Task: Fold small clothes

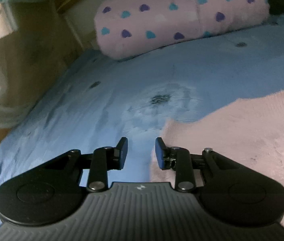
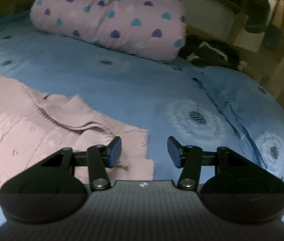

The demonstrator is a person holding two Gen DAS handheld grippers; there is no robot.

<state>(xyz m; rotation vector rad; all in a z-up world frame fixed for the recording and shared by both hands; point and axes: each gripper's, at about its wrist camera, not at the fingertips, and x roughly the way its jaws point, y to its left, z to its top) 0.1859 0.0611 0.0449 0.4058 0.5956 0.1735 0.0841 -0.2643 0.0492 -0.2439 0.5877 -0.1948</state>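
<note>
On blue bedspread (image 2: 121, 84), pink knit garment (image 2: 31, 120)

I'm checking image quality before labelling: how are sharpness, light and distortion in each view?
Left wrist view: dim, soft, with the pink sweater and heart blanket smeared, and the bed bowed by the fisheye. Right wrist view: equally dim, knit ribs slightly clearer, the room at the edges blurred, the open right gripper sharpest.

The pink sweater (image 1: 242, 132) runs off the right and bottom edges of the left wrist view, and the left claw's (image 1: 141, 153) body hides its near part. In the right wrist view the sweater (image 2: 31, 124) leaves the left edge. A dark heap (image 2: 208, 54) behind the rolled blanket (image 2: 111, 18) is too blurred to identify.
</note>
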